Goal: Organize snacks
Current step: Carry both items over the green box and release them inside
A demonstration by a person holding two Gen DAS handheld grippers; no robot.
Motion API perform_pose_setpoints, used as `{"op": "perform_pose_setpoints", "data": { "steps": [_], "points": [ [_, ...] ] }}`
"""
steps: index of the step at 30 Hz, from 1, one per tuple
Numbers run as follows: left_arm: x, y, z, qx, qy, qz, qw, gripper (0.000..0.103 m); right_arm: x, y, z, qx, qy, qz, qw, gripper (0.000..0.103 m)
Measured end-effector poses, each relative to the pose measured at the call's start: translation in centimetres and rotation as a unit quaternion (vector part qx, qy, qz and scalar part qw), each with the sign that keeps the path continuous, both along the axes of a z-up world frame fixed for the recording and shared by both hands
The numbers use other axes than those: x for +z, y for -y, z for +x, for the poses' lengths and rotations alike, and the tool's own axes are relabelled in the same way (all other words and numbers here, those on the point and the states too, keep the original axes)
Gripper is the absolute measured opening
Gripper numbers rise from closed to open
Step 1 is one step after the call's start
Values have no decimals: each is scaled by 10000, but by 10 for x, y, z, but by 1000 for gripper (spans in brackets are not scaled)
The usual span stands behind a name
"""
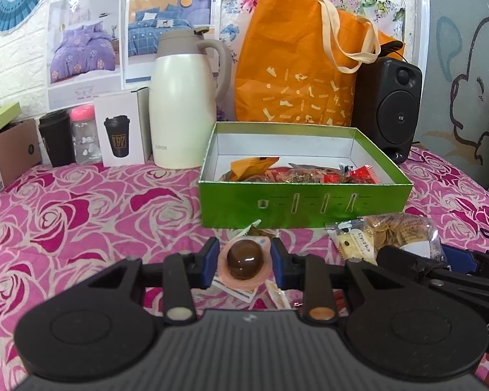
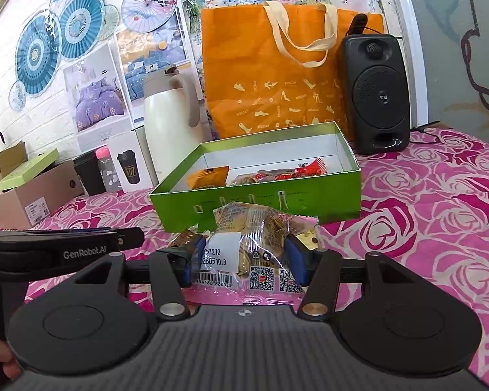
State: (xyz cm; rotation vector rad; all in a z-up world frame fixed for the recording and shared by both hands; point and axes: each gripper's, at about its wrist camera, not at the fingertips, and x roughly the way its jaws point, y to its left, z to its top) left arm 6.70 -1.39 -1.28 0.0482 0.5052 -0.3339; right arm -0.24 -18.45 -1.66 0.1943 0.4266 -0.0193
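- Partway done, by my read: the green box (image 1: 304, 207) at the center of the tabletop (image 1: 81, 208) already holds several wrapped snacks, an orange packet (image 1: 252, 165) at its left and red wrappers (image 1: 358, 176) at its right, in one loose heap.
- Still outside the box, all on the near side of it: a jelly cup (image 1: 245, 259), a clear bag of round crackers (image 1: 397, 231), a small white biscuit pack (image 1: 353, 239), plus a few wrappers half hidden under the left claw.
- Left claw (image 1: 245, 262): blue pads either side of the jelly cup, touching or nearly touching its rim; looks like a grip, but how firm I cannot tell.
- Jelly cup: dark brown dome in a pale pinkish cup, shiny, sitting low near the tabletop, just near of the box's front wall.
- Right claw (image 2: 243, 260): closed on the clear cracker bag (image 2: 254, 241); blue pads press both sides of the crinkled film.
- Cracker bag: transparent, white date label, barcode and QR codes on the near face, golden discs inside; soft film, likely to sag or slip.
- It sits just in front of the box, lower than the rim.
- Left to do, my guess: carry both items over the front wall and drop them in, then collect the biscuit pack and the loose wrappers.
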Motion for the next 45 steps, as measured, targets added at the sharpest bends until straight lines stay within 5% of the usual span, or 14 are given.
{"op": "perform_pose_setpoints", "data": {
  "steps": [10, 20, 26, 34, 45],
  "points": [
    [-1, 2, 15, 76, -6, 7, 10000, 29, 4, 1, 5, 99, 24, -146, 9998, 90],
    [8, 8, 30, 162, 177, 10, 9997, 29, 13, 11, -1, -45, 571, -80, 9983, 90],
    [19, 11, 36, 89, 436, -139, 9989, 29, 33, 8, 12, -52, 925, -642, 9936, 89],
    [26, 23, 56, 86, 587, -153, 9981, 29, 40, 9, 46, 176, 832, -1008, 9913, 90],
    [22, 58, 103, 117, 728, 141, 9972, 30, 21, 30, 89, 60, 739, -553, 9957, 90]
  ]
}}
